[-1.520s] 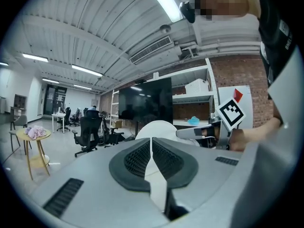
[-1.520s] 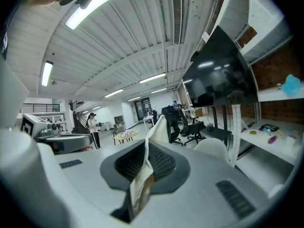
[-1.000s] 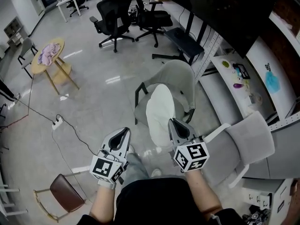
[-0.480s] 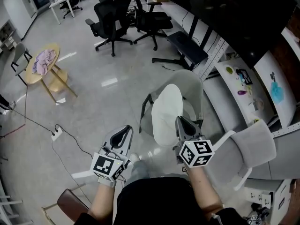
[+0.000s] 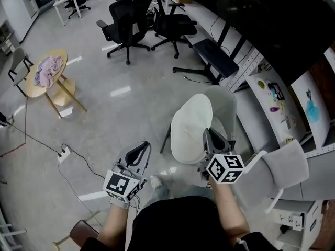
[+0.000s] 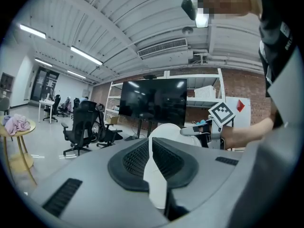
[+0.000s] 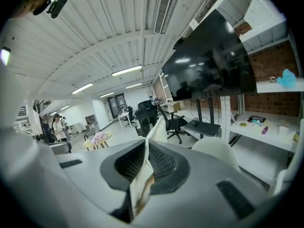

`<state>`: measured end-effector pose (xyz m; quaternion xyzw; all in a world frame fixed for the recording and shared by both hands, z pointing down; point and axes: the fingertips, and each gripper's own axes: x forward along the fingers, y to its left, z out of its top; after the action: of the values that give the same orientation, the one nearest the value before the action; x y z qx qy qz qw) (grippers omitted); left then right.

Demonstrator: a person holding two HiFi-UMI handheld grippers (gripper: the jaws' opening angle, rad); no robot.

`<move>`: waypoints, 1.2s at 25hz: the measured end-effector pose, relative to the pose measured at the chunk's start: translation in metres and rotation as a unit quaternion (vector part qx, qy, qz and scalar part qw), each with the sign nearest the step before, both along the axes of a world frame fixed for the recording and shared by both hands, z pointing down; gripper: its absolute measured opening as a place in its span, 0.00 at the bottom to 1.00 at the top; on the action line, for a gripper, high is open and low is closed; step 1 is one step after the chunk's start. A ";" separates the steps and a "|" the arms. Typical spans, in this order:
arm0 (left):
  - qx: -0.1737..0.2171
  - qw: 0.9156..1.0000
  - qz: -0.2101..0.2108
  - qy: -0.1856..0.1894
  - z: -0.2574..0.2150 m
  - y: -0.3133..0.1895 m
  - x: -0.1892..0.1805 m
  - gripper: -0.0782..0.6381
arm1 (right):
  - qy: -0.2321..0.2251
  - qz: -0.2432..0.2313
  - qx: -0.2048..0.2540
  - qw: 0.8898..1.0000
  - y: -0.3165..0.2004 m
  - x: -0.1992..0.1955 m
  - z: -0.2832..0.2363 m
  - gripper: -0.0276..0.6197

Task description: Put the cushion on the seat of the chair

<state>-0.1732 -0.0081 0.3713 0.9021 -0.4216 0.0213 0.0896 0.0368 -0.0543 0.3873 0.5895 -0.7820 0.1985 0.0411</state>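
Cushion: white, oval, held up on edge directly in front of the grey chair, covering most of its seat in the head view. Contact with the seat cannot be determined.

Right gripper: clenched on the cushion's near edge, on the side closest to the chair. Its own view shows a fold of pale fabric pinched between the jaws.

Left gripper: well to the left of the chair and clear of the cushion. Jaws drawn together with only a narrow pale slit between them; the head view shows nothing held. From its view the cushion and right gripper appear beyond its tips.

Surroundings: a second grey seat stands just right of the chair. Black office chairs stand well beyond it. A round table bearing a pink cloth stands far to its left.
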 end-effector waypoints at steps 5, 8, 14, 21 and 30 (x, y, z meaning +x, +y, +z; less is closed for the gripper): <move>-0.026 1.000 0.002 0.008 0.021 -0.008 -0.013 0.13 | -0.001 0.015 -0.012 1.000 -0.008 -0.005 0.010 0.09; -0.041 0.999 0.011 0.004 0.031 -0.014 -0.007 0.13 | -0.009 0.028 -0.023 0.999 -0.013 0.006 0.020 0.09; -0.062 0.998 0.028 -0.010 0.046 -0.027 0.014 0.13 | -0.021 0.053 -0.050 0.997 -0.024 0.031 0.048 0.09; -0.081 0.995 0.046 -0.024 0.058 -0.051 0.042 0.13 | -0.048 0.080 -0.072 0.993 -0.040 0.056 0.086 0.09; -0.102 0.992 0.047 -0.050 0.070 -0.072 0.063 0.13 | -0.076 0.094 -0.099 0.988 -0.066 0.073 0.136 0.09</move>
<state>-0.1107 -0.0801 0.4413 0.9048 -0.3785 0.1137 0.1585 0.1100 -0.1206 0.5230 0.6365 -0.7003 0.3224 0.0212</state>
